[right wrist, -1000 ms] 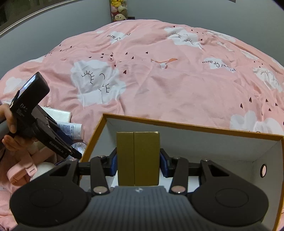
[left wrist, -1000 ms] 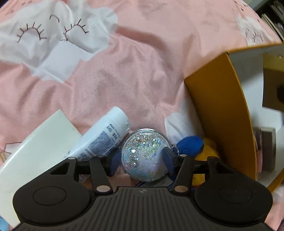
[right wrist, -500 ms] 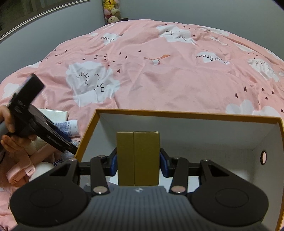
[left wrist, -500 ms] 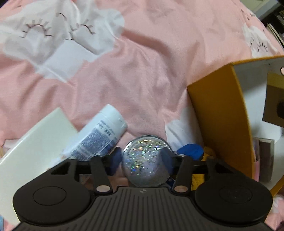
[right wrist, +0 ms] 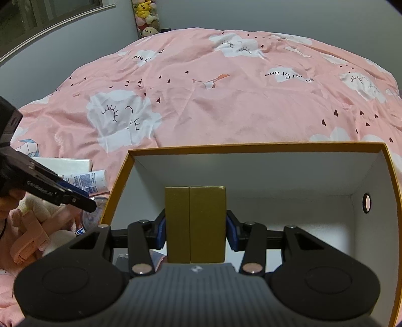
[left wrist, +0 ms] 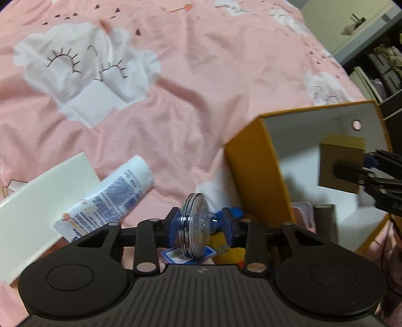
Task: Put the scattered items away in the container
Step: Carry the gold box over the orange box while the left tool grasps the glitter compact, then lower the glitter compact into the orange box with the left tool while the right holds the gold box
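duvet (right wrist: 226, 105) reads "paper crane"; left gripper (left wrist: 201, 223) pinches glitter disc (left wrist: 194, 223).

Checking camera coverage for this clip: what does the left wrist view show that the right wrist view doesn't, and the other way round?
Only the left wrist view shows the left gripper with its fingers shut on the clear glitter disc, held edge-on, and the shelving at the far right.

Only the right wrist view shows the plush toys against the grey wall and the hand around the left gripper.

Both show the orange box on the pink bedspread, the white tube beside it, and the gold box in the right gripper over the orange box.
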`<state>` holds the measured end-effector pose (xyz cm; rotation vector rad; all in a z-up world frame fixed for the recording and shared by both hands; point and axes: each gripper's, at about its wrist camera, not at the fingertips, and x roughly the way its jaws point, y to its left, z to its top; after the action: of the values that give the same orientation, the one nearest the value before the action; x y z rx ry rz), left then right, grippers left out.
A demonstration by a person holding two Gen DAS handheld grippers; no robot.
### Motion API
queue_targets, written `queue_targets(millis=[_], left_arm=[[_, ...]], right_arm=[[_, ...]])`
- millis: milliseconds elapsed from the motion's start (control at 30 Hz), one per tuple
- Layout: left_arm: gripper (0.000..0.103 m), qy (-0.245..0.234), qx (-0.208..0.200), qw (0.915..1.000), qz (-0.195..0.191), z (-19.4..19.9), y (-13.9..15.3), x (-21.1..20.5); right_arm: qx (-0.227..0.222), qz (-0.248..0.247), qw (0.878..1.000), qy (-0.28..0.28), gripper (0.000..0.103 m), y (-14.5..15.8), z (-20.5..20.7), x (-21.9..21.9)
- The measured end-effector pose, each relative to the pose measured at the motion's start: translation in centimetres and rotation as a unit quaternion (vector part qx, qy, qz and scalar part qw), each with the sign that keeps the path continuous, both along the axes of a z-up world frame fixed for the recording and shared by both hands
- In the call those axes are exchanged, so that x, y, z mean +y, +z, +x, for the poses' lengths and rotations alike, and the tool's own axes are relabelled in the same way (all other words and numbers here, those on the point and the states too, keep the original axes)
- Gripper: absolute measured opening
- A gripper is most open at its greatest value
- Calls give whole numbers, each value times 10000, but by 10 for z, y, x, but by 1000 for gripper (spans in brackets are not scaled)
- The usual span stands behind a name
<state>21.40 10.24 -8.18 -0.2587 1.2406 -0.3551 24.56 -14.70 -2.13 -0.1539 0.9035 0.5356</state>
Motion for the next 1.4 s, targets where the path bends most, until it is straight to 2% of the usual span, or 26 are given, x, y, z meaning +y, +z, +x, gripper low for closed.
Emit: queue_targets(millis=[33, 67, 133, 200, 367, 433, 533, 700, 900, 1100, 1233, 1400], left_arm=[[32, -43, -35, 10000, 5, -3, 1, -4], [31, -56, -98, 9998, 170, -7, 3, -9], [31, -118, -353, 9970, 674, -13, 3, -23], [31, -134, -513, 9956, 768, -19, 6, -31], [31, 12, -645, 9967, 487, -25, 8, -32], [28, 237, -707, 9970, 215, -29, 6, -29], [26, 522, -682, 9962, 112, -37, -2, -33], [25, 543, -908, 9906, 865, -52, -10, -56], [28, 622, -978, 9877, 1050, -48, -8, -57], [29, 447, -961, 9788, 1750, -40, -15, -79], [34, 527, -1022, 9727, 2014, -38, -15, -80], [30, 690, -1000, 9725, 1989, -37, -11, -69]], right_arm=[[-3, 10, 10000, -7, 48, 0, 0, 0], [-4, 21, 10000, -16, 48, 0, -1, -1], [-1, 39, 10000, -32, 48, 0, -2, -2], [-3, 60, 10000, -38, 48, 0, -4, -3], [8, 117, 9999, -45, 48, -1, -7, -4], [10, 152, 9999, -46, 48, -1, -8, -5], [8, 205, 9998, -62, 48, 0, -11, -5], [-9, 230, 9997, -76, 48, 0, -14, -7], [31, 224, 9997, -51, 48, -2, -16, -6], [-4, -63, 9999, -157, 48, -8, -17, -5], [-7, -75, 9996, -262, 48, -9, -18, -11], [2, -84, 9992, -385, 48, -9, -19, -18]])
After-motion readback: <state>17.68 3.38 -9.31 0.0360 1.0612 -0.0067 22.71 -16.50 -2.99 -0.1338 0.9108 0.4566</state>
